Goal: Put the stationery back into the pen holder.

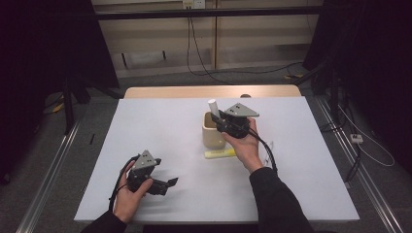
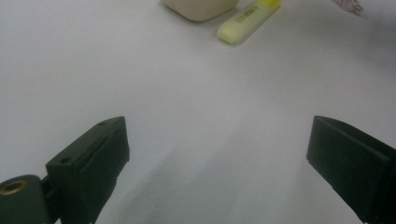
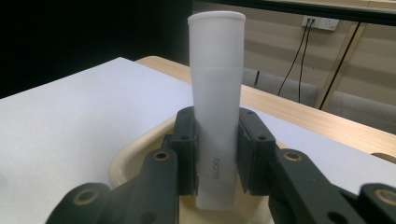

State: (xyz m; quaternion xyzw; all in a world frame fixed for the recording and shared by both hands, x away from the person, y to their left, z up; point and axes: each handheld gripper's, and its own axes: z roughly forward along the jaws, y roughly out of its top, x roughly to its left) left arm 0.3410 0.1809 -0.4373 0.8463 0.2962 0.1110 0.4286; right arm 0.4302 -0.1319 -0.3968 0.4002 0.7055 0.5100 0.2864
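A white glue stick point(image 3: 215, 107) stands upright between the pads of my right gripper point(image 3: 216, 154), which is shut on it just above the mouth of a cream cup point(image 3: 133, 158). From above, the glue stick point(image 1: 213, 106) pokes up over the cup point(image 1: 214, 136) with the right gripper point(image 1: 224, 120) beside it. A yellow highlighter point(image 1: 219, 153) lies flat on the table in front of the cup. My left gripper point(image 1: 169, 183) rests low at the near left, open, nothing between its jaws. Its own view has the highlighter point(image 2: 247, 21) and the cup's base point(image 2: 201, 7) far ahead.
The white table top point(image 1: 160, 131) has a wooden strip point(image 1: 209, 91) along its far edge. A small pinkish scrap point(image 2: 348, 4) lies beyond the highlighter. Cables point(image 1: 267, 155) trail from the right gripper across the table. Dark stands flank the table.
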